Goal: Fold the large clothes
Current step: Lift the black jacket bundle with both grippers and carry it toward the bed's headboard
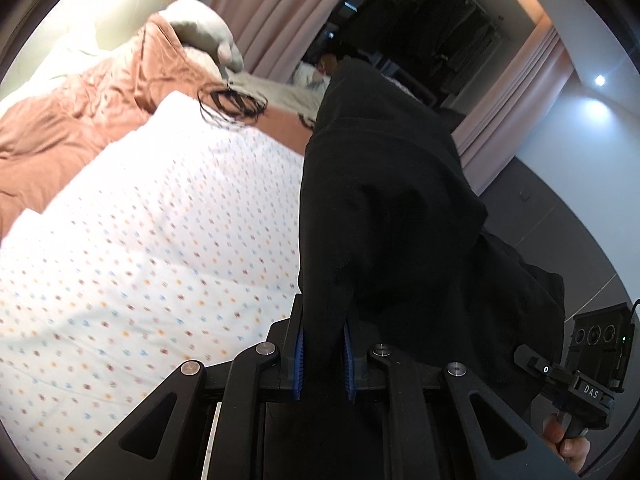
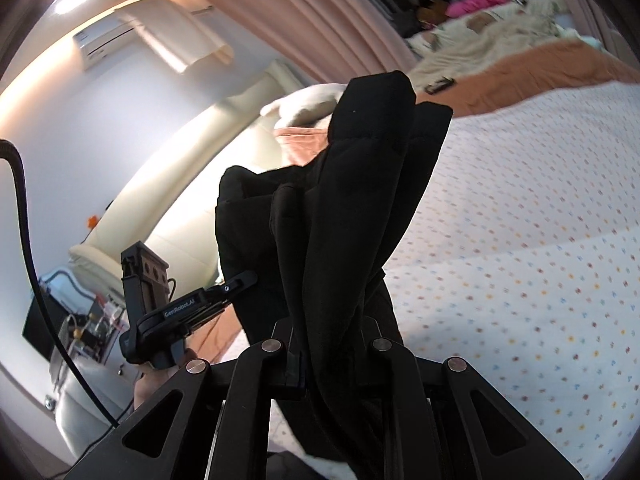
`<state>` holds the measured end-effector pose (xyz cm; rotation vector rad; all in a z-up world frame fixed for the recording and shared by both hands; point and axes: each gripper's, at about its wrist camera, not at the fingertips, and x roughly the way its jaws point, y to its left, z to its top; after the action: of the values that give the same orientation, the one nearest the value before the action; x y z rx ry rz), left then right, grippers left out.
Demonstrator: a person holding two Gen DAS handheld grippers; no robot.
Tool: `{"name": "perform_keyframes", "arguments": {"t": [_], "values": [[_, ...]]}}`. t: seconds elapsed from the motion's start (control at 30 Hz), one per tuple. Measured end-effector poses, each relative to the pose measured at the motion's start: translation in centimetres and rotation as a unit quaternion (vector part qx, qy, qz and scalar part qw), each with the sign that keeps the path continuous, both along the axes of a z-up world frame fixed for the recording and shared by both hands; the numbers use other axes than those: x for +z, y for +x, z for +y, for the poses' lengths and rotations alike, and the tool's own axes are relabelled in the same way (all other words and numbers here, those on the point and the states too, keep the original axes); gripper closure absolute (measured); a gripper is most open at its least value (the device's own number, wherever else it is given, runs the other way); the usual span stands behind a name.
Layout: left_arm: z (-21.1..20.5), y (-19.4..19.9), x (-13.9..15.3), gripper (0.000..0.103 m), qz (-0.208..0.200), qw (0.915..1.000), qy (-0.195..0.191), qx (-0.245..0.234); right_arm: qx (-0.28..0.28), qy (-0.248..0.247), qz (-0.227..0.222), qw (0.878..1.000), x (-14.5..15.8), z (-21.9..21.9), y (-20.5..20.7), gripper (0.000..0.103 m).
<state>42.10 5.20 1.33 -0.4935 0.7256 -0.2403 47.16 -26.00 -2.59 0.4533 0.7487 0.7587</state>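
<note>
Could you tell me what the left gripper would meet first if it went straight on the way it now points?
The left gripper already grips the black garment, which fills its forward line. Beyond that, probably the dotted bedspread, since it points downward; depth is unclear.

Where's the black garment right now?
The black garment hangs clamped in both the left gripper and right gripper, lifted above the dotted white bedspread.

A bed covered by a white dotted sheet [image 1: 140, 248], with a rumpled orange blanket [image 1: 80, 108] beyond it, pink curtains [image 1: 276, 8] behind, and an air conditioner [image 2: 104, 42] high on the wall.
</note>
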Motion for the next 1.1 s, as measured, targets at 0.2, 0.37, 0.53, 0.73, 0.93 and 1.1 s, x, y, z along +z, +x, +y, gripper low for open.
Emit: {"name": "perform_keyframes", "arguments": {"t": [0.2,0.37,0.53,0.73,0.93,1.1], "values": [[4.0,-2.6,2.6,0.088,-0.021,0.9993,0.002,0.030,0.033,-0.003,-0.023,0.999,2.4,4.9,-1.4,0.089],[8.7,-5.0,3.5,0.088,-0.029,0.9975,-0.001,0.064,0.072,-0.007,-0.032,0.997,3.5,10.1,-2.1,0.089],[13.9,-7.0,4.1,0.088,-0.036,0.9944,0.000,0.100,0.111,-0.009,-0.040,0.993,4.3,16.0,-3.1,0.089],[20.3,-9.8,5.0,0.089,-0.041,0.9889,0.011,0.143,0.157,-0.008,-0.041,0.987,4.2,22.8,-4.2,0.089],[25.9,-12.3,5.7,0.089,-0.043,0.9819,0.023,0.183,0.200,-0.009,-0.040,0.979,4.0,30.0,-5.4,0.089],[29.9,-14.0,6.1,0.089,-0.046,0.9765,0.035,0.208,0.232,-0.006,-0.041,0.972,3.8,34.8,-6.5,0.089]]}}
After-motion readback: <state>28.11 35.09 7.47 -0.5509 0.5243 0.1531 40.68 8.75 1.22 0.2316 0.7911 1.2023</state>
